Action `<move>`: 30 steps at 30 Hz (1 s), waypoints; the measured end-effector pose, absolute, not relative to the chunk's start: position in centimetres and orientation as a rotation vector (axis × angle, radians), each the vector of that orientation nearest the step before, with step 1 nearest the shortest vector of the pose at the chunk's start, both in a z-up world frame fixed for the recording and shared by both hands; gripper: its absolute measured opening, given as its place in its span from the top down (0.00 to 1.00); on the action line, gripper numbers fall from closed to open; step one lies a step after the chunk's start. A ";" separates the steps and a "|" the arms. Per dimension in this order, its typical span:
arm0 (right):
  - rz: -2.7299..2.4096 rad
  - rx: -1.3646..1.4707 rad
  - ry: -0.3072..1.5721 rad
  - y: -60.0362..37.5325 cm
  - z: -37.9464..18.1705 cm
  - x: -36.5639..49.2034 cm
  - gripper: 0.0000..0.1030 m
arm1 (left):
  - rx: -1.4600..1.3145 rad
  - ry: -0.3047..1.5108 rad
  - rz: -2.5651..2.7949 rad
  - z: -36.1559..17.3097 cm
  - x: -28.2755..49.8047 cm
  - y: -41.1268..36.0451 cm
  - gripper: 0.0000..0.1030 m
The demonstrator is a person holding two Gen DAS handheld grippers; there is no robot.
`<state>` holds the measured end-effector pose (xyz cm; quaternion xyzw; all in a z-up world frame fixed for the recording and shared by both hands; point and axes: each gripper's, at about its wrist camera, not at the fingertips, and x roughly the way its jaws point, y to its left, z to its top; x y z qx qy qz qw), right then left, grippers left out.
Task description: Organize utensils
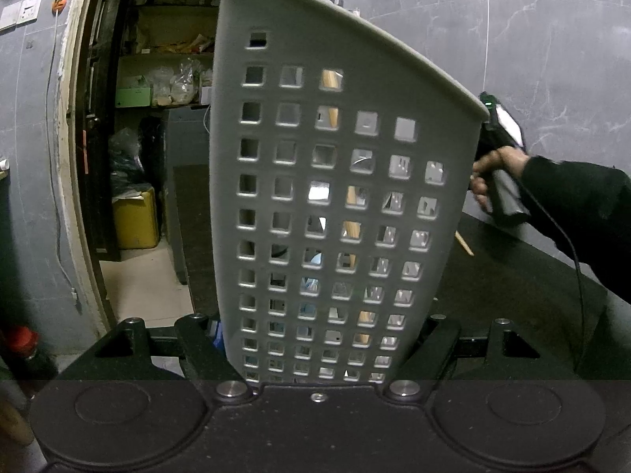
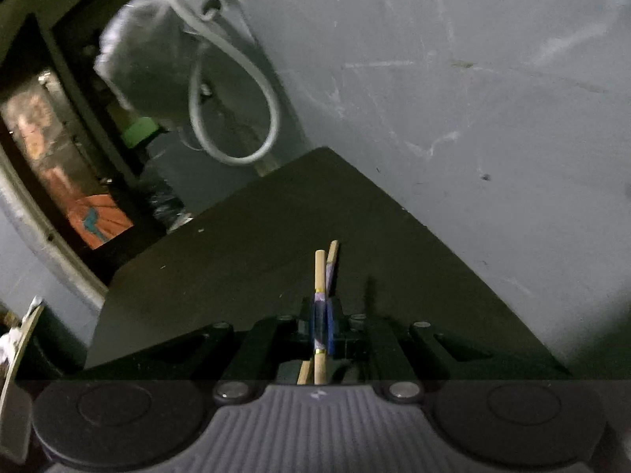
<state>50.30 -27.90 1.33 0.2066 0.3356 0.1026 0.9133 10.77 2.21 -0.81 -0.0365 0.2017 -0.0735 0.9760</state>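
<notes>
Left gripper (image 1: 321,358): clamped on the holder (image 1: 335,181), a grey perforated plastic caddy, gripped low on its wall and held tilted with the rim leaning toward the right side of the left view; likely held off the table (image 1: 512,276) to present the open mouth for loading. Through the square holes: wooden handles and metal utensils already inside, exact types not readable. Right gripper (image 2: 321,331): clenched on the chopsticks (image 2: 320,276), two wooden sticks with blue-and-purple bands, pinched at the banded section between nearly closed jaws; tips projecting forward over the table, butt ends passing back under the jaws. Sticks slightly crossed, not parallel, so some splay at the tips to be expected on insertion. In the left view, hand (image 1: 493,173) and black sleeve (image 1: 579,197) visible just beside the holder rim, with one stick end (image 1: 464,243) showing below. Judged step: carrying chopsticks to the holder mouth. Next requirement: raise tips above the rim, then lower into the opening before release. Risk: tips catching on the rim or in a wall hole; tilted holder spilling contents if tipped further.
</notes>
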 end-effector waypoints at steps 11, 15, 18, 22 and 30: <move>0.123 0.474 0.740 -26.7 -0.5 55.0 0.93 | -0.071 0.410 -0.144 -0.7 10.9 1.9 0.25; 0.115 0.456 0.755 -26.2 -0.4 54.6 0.93 | -0.071 0.410 -0.145 -0.7 10.9 1.9 0.25; 0.112 0.455 0.767 -26.4 -0.6 54.4 0.91 | -0.071 0.410 -0.145 -0.7 10.8 1.9 0.25; 0.132 0.464 0.779 -26.1 -0.6 54.8 0.83 | -0.072 0.410 -0.145 -0.7 10.8 1.9 0.25; 0.157 0.447 0.795 -26.5 0.0 53.5 0.55 | -0.076 0.408 -0.148 -0.7 10.8 2.0 0.25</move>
